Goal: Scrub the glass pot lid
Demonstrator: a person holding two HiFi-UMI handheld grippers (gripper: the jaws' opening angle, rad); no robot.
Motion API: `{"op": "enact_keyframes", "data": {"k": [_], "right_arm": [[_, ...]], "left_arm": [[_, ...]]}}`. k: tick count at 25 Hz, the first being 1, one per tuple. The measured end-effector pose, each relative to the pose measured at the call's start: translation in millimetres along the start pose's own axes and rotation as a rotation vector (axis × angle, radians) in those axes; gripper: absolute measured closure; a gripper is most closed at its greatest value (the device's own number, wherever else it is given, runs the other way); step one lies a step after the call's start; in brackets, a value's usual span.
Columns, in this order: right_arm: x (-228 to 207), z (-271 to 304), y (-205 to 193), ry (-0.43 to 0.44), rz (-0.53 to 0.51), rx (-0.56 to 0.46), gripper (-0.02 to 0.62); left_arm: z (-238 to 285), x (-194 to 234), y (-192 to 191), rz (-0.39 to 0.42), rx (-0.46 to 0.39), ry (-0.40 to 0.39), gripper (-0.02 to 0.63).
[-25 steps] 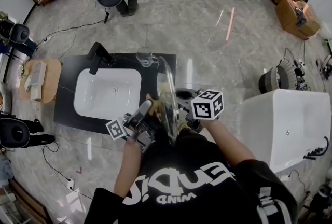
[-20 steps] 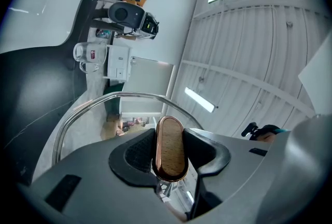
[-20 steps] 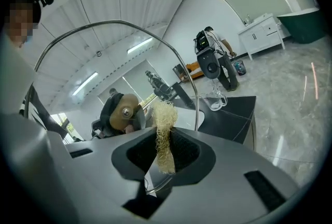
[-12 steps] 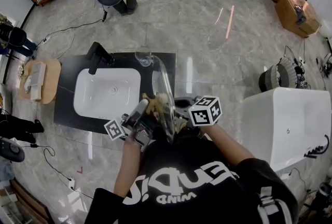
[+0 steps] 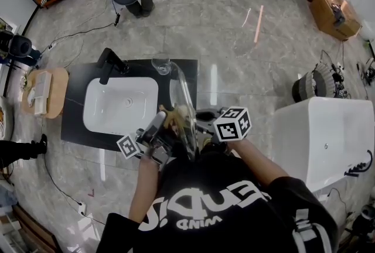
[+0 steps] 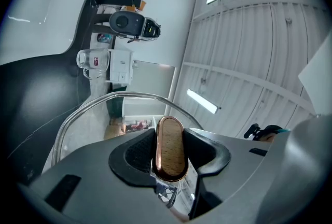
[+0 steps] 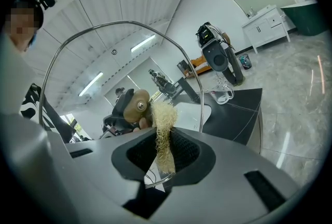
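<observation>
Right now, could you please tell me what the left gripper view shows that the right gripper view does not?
Only the left gripper view: the left claw shut on the lid's wooden handle. Only the right gripper view: the right claw clamping a straw-coloured fibre scrubber, and the handle's screwed underside. Both: the glass pot lid held up on edge, and a glass mug on the dark counter.

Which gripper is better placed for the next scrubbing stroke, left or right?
Right. The right gripper is shut on the fibre scrubber, right at the glass lid. The left gripper is shut on the wooden knob, holding the lid on edge.
</observation>
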State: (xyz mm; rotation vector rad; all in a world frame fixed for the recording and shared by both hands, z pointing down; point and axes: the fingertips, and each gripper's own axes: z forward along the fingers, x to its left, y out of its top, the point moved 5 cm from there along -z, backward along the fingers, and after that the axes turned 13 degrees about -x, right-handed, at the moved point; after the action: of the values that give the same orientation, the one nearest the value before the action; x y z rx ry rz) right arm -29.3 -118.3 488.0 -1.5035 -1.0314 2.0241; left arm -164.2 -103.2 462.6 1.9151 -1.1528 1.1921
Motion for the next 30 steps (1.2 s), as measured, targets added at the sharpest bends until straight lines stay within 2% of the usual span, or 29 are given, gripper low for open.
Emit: {"op": "enact_keyframes", "data": {"k": [11, 21, 26, 30], "right_arm": [[-22, -38, 22, -0.086, 0.015, -0.092, 0.538], [-48, -76, 41, -0.192, 0.018, -0.177, 0.538], [-50, -78, 46, -0.196, 0.009, -0.183, 0.538], [-50, -78, 48, -0.194, 0.004, -0.184, 0.538]], "left_arm": [[-21, -4, 23, 0.033, -0.063, 0.025, 0.426], [-45, -4, 50, 0.100, -0.127, 0.090, 0.426], [-40, -7, 54, 0.223, -0.103, 0.165, 0.426], [-33, -9, 49, 0.382, -0.007, 0.277, 0.426]]}}
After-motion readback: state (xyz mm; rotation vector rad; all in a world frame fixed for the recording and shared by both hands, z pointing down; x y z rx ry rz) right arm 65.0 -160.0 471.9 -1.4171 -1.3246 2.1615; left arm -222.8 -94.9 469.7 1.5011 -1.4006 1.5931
